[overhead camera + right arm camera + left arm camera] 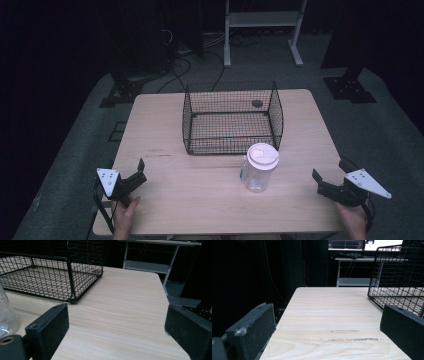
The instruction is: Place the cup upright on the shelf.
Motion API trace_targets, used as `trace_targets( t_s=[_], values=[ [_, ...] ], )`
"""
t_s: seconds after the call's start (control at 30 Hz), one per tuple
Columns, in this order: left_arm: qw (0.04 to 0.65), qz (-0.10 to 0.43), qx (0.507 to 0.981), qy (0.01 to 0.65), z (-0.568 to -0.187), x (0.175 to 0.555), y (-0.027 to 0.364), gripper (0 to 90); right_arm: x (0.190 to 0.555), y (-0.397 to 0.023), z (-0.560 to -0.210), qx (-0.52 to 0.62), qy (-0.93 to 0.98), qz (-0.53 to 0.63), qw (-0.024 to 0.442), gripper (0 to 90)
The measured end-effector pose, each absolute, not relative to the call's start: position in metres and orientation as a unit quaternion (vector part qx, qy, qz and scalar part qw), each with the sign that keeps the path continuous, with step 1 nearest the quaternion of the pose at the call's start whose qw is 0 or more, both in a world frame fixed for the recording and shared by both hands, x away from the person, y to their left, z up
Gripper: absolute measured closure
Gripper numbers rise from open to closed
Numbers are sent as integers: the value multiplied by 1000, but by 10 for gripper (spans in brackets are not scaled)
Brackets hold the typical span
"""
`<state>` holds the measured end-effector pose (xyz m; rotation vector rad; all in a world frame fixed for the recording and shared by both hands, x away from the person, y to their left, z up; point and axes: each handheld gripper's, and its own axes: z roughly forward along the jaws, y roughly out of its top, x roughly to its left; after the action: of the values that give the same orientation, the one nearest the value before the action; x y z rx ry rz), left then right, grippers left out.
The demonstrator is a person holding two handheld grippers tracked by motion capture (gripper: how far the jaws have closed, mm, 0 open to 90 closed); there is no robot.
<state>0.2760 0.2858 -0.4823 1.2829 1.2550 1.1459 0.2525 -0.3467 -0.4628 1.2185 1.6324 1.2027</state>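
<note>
High view: both grippers — left gripper (134,176), right gripper (326,183) — rest released, nothing grasped; next, I judge, right reaches left for the jar (260,168) near the basket (230,120).

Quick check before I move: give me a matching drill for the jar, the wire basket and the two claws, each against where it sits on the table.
Things:
1. clear jar with white lid
2. black wire basket
3. left claw
4. right claw

Places:
A. near the table's front left corner, jaws apart
B. middle of the far half of the table
C. just in front of the basket's near right corner
D. at the table's right edge, near the front, jaws apart

Pairs: 1-C, 2-B, 3-A, 4-D
</note>
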Motion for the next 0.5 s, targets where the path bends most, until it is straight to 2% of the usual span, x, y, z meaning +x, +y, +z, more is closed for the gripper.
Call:
trace_targets(
  t_s=[0.5],
  values=[
    [485,472,527,514,-482,275,285,0,247,-331,-448,442,656,490,366,48]
  ],
)
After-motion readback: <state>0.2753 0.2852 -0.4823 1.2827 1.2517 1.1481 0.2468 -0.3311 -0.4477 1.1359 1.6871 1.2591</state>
